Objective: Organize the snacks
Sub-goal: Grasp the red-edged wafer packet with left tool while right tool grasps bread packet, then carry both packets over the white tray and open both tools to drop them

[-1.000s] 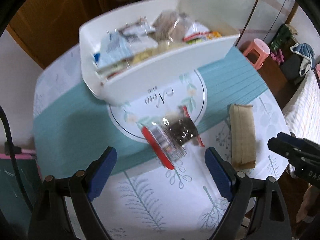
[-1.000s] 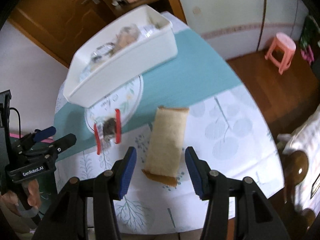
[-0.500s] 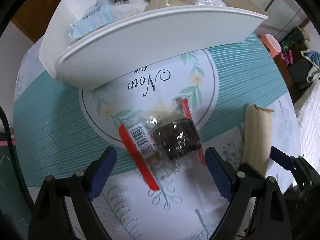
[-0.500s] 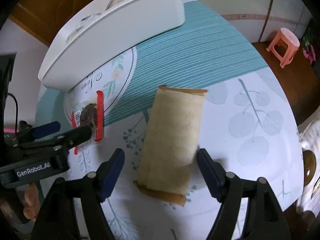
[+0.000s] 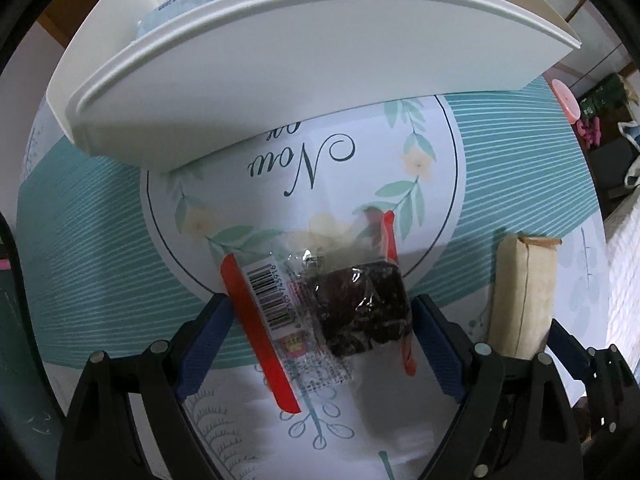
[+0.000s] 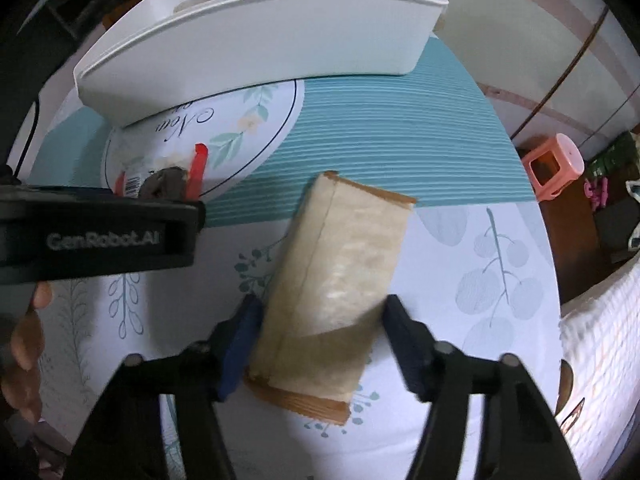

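Both my grippers have dropped onto the table. The left gripper (image 5: 320, 340) straddles the brownie pack (image 5: 340, 308), jaws released. The right gripper (image 6: 320, 344) has just been narrowing around the beige pack (image 6: 340, 276), pads not yet pressing. The bin (image 6: 256, 36) waits behind; 2 grasps are imminent.

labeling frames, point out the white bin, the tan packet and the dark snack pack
white bin (image 5: 320, 64), left wrist view, front wall
tan packet (image 6: 344, 276), right wrist view, middle of wrapper
dark snack pack (image 5: 360, 304), left wrist view, dark contents
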{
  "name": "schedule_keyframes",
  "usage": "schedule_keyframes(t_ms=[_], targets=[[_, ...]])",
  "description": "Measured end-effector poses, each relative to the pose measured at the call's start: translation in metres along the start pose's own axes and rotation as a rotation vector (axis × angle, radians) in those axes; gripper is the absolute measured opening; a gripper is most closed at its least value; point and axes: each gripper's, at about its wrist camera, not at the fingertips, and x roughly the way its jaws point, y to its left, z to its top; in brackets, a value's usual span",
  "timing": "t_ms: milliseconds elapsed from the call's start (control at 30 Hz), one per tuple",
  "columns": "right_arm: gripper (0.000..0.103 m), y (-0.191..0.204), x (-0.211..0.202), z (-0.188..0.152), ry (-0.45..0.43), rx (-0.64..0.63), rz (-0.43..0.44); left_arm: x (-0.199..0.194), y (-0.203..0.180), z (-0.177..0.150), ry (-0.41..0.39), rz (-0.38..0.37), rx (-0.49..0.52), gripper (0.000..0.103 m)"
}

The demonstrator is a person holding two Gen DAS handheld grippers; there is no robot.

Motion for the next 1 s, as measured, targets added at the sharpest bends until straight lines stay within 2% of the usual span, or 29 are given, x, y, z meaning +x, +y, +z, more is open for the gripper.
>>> schedule_keyframes(t_ms=[100,133,167,233,300,400,633,733,767,1000], targets=[[0.057,-0.002,-0.002,-0.001,-0.006,-0.007,0.007,0.0,-0.003,0.003,-0.008,0.001,-0.001,0.09],[0.057,0.0,-0.001,-0.001,-0.007,-0.009,0.009,0.0,-0.004,0.003,-0.011,0.0,0.002,0.087],[0.057,0.0,-0.001,-0.002,-0.008,-0.01,0.013,-0.002,-0.005,0.001,-0.029,-0.003,0.018,0.078],[0.055,-0.005,-0.004,-0.004,-0.013,0.004,0.029,-0.006,-0.013,-0.002,-0.049,0.022,0.083,0.071],[0.055,-0.009,-0.004,-0.004,-0.015,0.017,0.047,-0.011,-0.021,-0.006,-0.079,0.022,0.139,0.039],[0.055,-0.012,-0.005,-0.004,-0.021,0.028,0.062,-0.01,-0.025,-0.008,-0.06,0.002,0.146,0.039],[0.054,-0.021,-0.021,0.009,-0.087,0.075,0.13,-0.013,-0.017,-0.01,-0.087,-0.019,0.147,0.039],[0.054,-0.025,-0.034,0.014,-0.126,0.086,0.141,-0.028,-0.014,-0.011,-0.127,-0.044,0.144,0.039],[0.054,-0.028,-0.038,0.017,-0.14,0.088,0.144,-0.039,-0.001,-0.02,-0.144,-0.058,0.14,0.039],[0.054,-0.034,-0.075,0.033,-0.242,0.087,0.174,-0.094,0.01,-0.013,-0.282,-0.079,0.14,0.039]])
